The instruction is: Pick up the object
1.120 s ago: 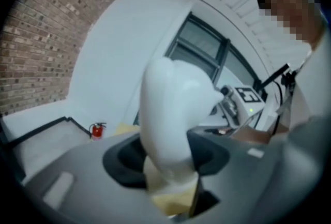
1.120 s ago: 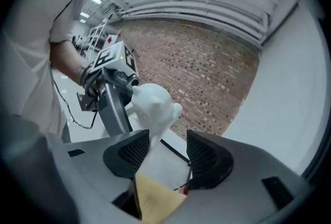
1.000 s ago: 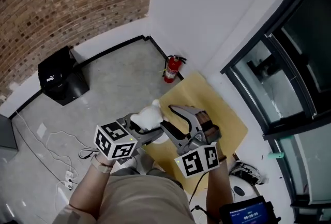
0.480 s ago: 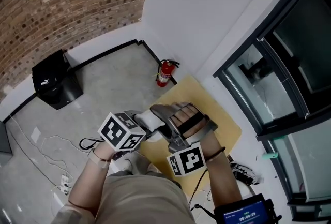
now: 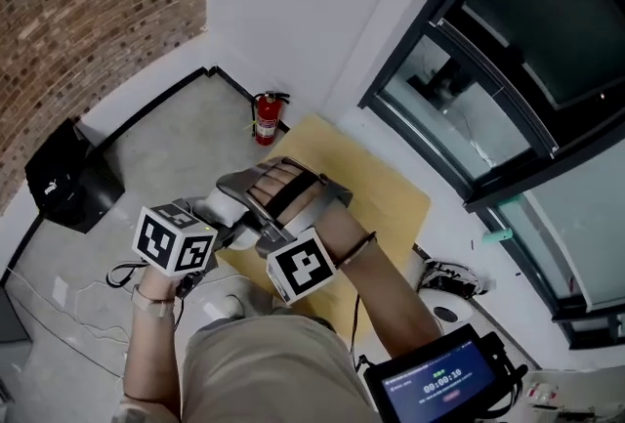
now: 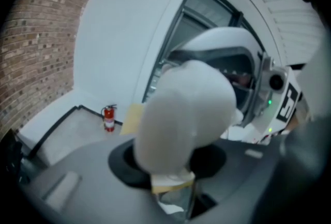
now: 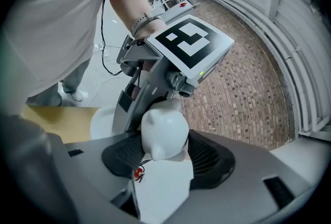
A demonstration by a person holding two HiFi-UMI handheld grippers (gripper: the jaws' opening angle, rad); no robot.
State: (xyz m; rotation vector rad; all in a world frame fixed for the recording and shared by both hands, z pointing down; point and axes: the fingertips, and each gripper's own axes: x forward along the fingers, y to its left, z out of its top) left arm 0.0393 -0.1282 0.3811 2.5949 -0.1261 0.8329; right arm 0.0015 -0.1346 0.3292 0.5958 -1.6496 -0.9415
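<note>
The white figurine [image 6: 186, 114] is held clamped between the jaws of the left gripper [image 6: 168, 161]. It is likewise enclosed by the jaws of the right gripper [image 7: 163, 153], which are pressed against its sides.

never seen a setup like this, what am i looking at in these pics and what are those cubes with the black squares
There is no robot here: a person holds a two-jaw hand tool in each hand. The marked cubes are parts of those tools. The head view comes from a camera on the person's head, looking down. The other two come from cameras riding on each tool, looking along its jaws. The left gripper and the right gripper face each other, and both seem closed on one small white toy with little ears, held up in the air. Below, on the grey floor, are a yellow board, a red fire extinguisher by the wall and a black box.
</note>
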